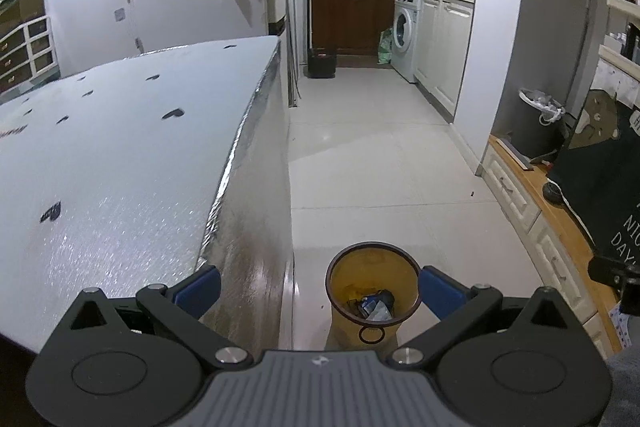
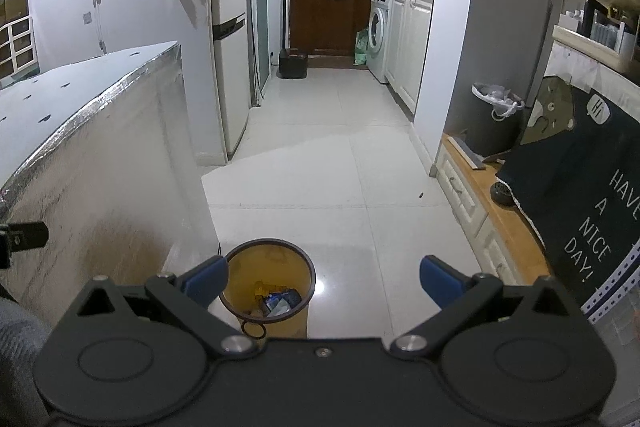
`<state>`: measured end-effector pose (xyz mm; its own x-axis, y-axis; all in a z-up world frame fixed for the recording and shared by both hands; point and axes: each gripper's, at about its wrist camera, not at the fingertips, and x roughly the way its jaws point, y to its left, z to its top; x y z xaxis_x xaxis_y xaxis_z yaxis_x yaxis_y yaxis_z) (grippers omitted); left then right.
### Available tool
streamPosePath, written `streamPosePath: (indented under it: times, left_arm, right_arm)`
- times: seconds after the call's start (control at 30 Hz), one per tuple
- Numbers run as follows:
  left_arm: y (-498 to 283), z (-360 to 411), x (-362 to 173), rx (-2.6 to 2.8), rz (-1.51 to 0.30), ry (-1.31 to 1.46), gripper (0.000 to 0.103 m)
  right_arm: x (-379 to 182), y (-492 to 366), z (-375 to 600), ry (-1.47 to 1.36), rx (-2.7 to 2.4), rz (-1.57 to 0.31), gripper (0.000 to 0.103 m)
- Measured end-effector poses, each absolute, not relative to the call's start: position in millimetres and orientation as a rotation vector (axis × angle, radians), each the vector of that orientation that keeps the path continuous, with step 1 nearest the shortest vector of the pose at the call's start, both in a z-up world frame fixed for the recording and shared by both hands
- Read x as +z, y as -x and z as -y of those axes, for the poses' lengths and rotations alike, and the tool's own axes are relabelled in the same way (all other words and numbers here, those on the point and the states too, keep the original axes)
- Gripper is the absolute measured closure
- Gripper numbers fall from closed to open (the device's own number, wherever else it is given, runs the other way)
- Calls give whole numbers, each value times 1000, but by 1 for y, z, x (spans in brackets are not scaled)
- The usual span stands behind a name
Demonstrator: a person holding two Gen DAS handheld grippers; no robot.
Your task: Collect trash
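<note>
A small yellow trash bin [image 1: 372,275] with a dark rim stands on the white tiled floor beside the table. Several pieces of trash [image 1: 374,305] lie at its bottom. My left gripper [image 1: 320,289] is open and empty, held above the bin, with its left finger over the table's corner. In the right wrist view the same bin [image 2: 268,267] sits low and left of centre, with trash [image 2: 280,301] inside. My right gripper [image 2: 324,281] is open and empty, above the bin and the floor to its right.
A table with a silver foil cover [image 1: 120,163] fills the left. A low wooden cabinet [image 2: 480,203] with a dark cloth [image 2: 580,195] lines the right. A dark lined bin [image 2: 494,123] stands on it. A fridge [image 2: 230,67] and washing machine [image 2: 378,31] stand further back.
</note>
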<state>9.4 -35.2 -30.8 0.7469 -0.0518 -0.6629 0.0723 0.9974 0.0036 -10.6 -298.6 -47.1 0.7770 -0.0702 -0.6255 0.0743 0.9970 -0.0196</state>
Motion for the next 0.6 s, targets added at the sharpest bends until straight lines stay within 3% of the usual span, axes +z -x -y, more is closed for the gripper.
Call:
streamPosePath:
  times: [0.6]
  left_arm:
    - [-3,32,-39,-83,-722,-50,0]
  right_arm:
    - [-51,13,299,-15,-88,-678,0]
